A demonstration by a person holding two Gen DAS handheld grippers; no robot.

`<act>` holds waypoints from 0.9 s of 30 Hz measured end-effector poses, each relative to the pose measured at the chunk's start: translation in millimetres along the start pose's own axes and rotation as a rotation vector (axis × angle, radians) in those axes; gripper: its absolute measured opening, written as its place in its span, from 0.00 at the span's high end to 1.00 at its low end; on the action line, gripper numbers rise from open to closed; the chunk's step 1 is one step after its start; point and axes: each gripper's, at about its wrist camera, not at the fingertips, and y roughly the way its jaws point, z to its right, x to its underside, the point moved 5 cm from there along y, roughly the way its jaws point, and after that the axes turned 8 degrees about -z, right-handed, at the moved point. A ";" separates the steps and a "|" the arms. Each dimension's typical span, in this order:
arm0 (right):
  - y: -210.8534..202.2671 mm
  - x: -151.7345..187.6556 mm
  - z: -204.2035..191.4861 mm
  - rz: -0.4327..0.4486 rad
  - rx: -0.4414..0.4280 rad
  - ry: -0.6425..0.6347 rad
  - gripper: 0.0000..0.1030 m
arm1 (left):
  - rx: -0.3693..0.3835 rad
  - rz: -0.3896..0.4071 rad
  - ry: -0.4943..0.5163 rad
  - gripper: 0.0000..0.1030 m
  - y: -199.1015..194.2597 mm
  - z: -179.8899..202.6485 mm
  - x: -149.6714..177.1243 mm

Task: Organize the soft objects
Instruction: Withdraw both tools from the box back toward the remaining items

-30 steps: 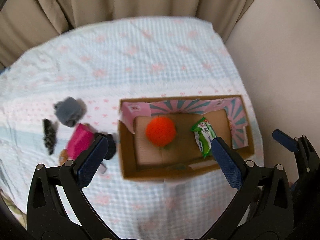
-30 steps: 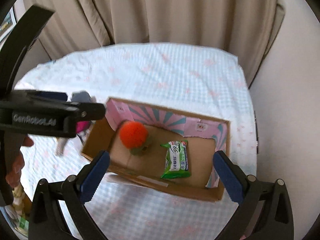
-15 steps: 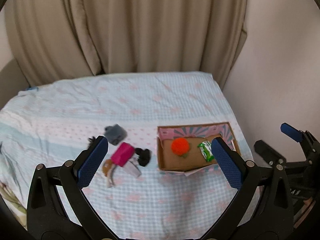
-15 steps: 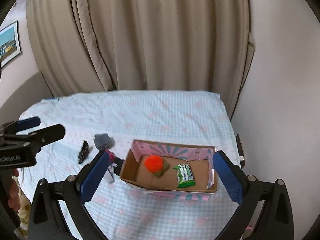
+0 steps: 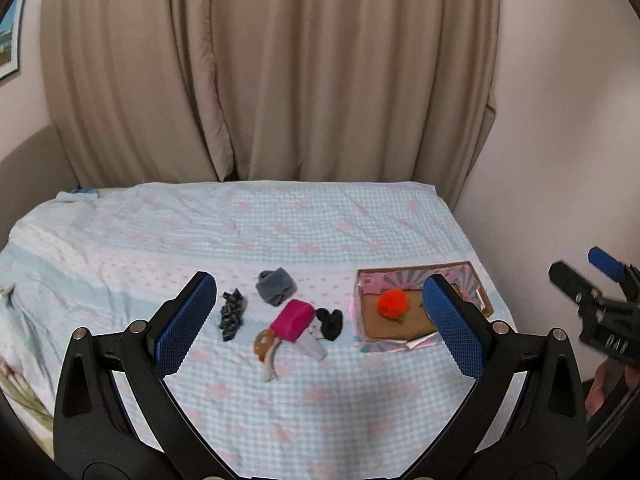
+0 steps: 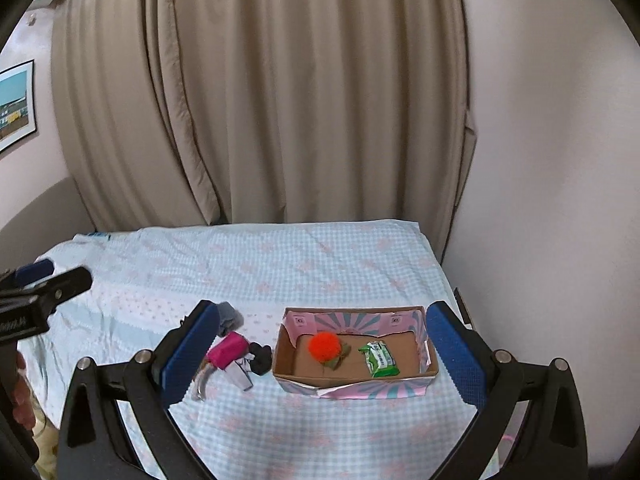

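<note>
An open cardboard box (image 5: 476, 276) (image 6: 280, 348) with pink and teal flaps sits at the right of a checked bedspread. An orange pom-pom (image 5: 393, 303) (image 6: 324, 345) lies inside it, and the right wrist view also shows a green tissue pack (image 6: 379, 359) there. Left of the box lie a grey cloth (image 5: 276, 286), a dark patterned scrunchie (image 5: 231, 314), a magenta pouch (image 5: 292, 320) (image 6: 226, 350) and a black scrunchie (image 5: 330, 322) (image 6: 260, 358). My left gripper (image 5: 320, 324) and right gripper (image 6: 320, 354) both stand open, empty, well back from the bed.
An amber hair clip (image 5: 263, 344) and a pale clip (image 5: 314, 347) lie by the pouch. Beige curtains (image 5: 280, 72) hang behind the bed, and a wall (image 6: 540, 160) closes the right side. The bedspread (image 5: 240, 232) stretches far and left. A framed picture (image 6: 14, 104) hangs at left.
Both grippers have pulled far back and up from the box, so the whole bed and curtains now show. Both stay open and empty. The objects have not moved.
</note>
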 end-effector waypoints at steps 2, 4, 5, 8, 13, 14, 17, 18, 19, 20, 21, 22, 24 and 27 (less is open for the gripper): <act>-6.3 3.2 -12.7 0.013 0.017 0.020 0.00 | 0.013 -0.004 0.008 0.00 -4.0 -20.2 5.7; -10.8 7.4 -28.2 0.025 0.037 0.036 0.00 | 0.020 -0.007 0.018 0.00 -6.5 -44.0 10.6; -11.3 10.0 -36.5 0.026 0.049 0.045 0.00 | 0.026 -0.011 0.021 0.00 -8.2 -60.8 13.2; -9.6 17.2 -60.8 0.029 0.067 0.070 0.00 | 0.034 -0.017 0.032 0.00 -7.5 -102.3 17.5; 7.2 29.8 -109.7 0.018 0.094 0.119 0.00 | 0.047 -0.044 0.046 0.00 12.3 -173.7 20.4; 10.5 32.0 -117.2 0.016 0.098 0.125 0.00 | 0.049 -0.050 0.049 0.00 18.9 -181.7 19.8; 29.7 37.2 -147.1 0.010 0.115 0.131 0.00 | 0.047 -0.067 0.064 0.00 43.5 -214.6 20.7; 37.7 39.5 -156.8 0.004 0.117 0.127 0.00 | 0.048 -0.076 0.069 0.00 53.3 -223.6 21.0; 47.4 41.8 -166.9 -0.003 0.118 0.124 0.00 | 0.048 -0.084 0.072 0.00 63.7 -231.8 21.3; 56.4 42.8 -175.3 -0.008 0.112 0.123 0.00 | 0.049 -0.089 0.075 0.00 73.1 -237.2 21.3; 65.7 44.3 -183.5 -0.015 0.105 0.122 0.00 | 0.051 -0.094 0.078 0.00 82.4 -241.2 21.0; 76.7 45.9 -191.8 -0.023 0.099 0.122 0.00 | 0.053 -0.098 0.081 0.00 91.3 -245.1 21.6; 98.5 48.3 -205.1 -0.035 0.091 0.122 0.00 | 0.060 -0.110 0.092 0.00 115.5 -250.1 23.7; 137.7 53.9 -221.2 -0.064 0.085 0.128 0.00 | 0.083 -0.136 0.112 0.00 158.9 -253.6 31.6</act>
